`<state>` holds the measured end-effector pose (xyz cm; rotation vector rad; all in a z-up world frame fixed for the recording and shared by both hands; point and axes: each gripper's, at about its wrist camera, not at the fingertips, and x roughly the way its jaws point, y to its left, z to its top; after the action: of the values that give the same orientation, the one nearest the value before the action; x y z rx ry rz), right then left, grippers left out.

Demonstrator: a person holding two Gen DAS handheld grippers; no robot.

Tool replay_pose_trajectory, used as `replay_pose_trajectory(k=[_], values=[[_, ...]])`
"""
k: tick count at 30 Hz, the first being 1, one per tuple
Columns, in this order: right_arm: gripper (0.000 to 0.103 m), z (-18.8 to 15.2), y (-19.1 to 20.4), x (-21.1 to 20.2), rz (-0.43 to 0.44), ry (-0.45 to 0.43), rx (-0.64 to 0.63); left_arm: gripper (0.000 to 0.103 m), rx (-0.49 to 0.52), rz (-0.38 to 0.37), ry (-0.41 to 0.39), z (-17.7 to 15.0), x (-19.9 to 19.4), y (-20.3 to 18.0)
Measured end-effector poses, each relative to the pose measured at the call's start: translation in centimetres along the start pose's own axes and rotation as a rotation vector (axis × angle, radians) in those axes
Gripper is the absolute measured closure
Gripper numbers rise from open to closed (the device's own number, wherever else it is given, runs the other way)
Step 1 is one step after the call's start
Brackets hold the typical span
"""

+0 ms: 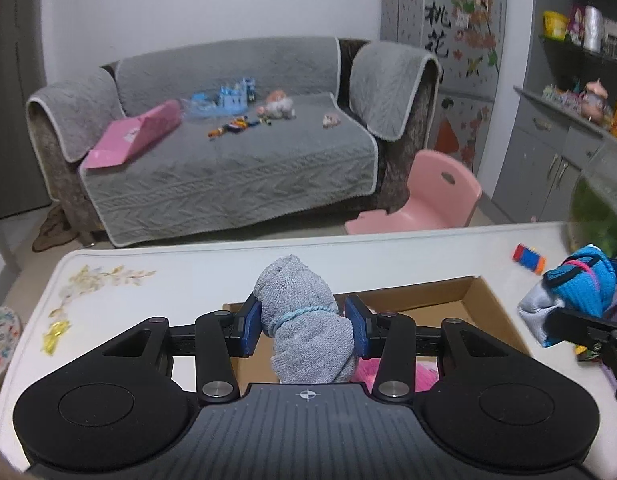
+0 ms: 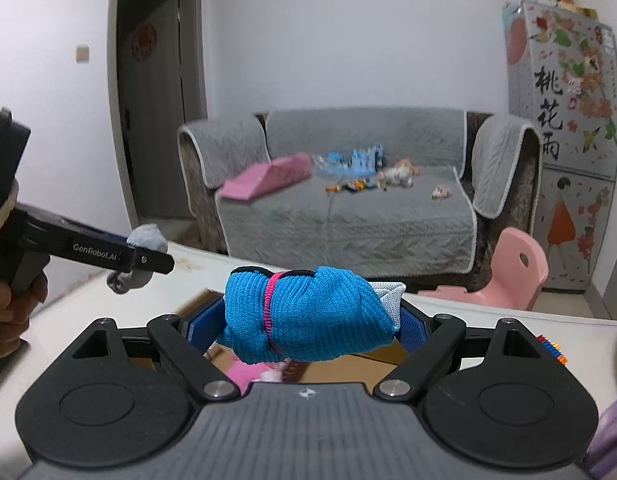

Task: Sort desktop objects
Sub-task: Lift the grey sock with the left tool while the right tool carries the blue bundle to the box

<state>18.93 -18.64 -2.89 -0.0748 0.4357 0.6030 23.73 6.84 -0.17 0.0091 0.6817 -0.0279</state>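
My left gripper (image 1: 304, 326) is shut on a rolled grey sock bundle (image 1: 304, 320) tied with a light blue band, held above a cardboard box (image 1: 468, 300) on the white table (image 1: 168, 280). My right gripper (image 2: 308, 320) is shut on a rolled blue sock bundle (image 2: 308, 316) with a pink band and a white end. In the left wrist view that blue bundle (image 1: 580, 284) shows at the right, over the box's right side. The right wrist view shows the left gripper (image 2: 148, 258) with the grey bundle (image 2: 148, 238) at the left. Pink fabric (image 2: 248, 372) lies inside the box.
A small striped red, blue and orange object (image 1: 529, 258) lies on the table beyond the box. A pink child's chair (image 1: 428, 196) stands past the table's far edge. A grey-covered sofa (image 1: 228, 152) with toys sits behind, and a cabinet (image 1: 556, 148) stands at the right.
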Motion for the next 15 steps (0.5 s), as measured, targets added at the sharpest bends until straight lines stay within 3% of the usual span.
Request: replay_pose_trajectory(k=[5,15], values=[[0.018,-1.1,-0.7,3.6,-0.023,0.086,-0.002,0.053,0.018,-0.007,0.048,-0.2,4.5,0.2],[0.018,-2.1,-0.7,6.9,-0.051,0.196,-0.011,0.052,0.035,-0.004,0.135,-1.9,10.9,0.5]])
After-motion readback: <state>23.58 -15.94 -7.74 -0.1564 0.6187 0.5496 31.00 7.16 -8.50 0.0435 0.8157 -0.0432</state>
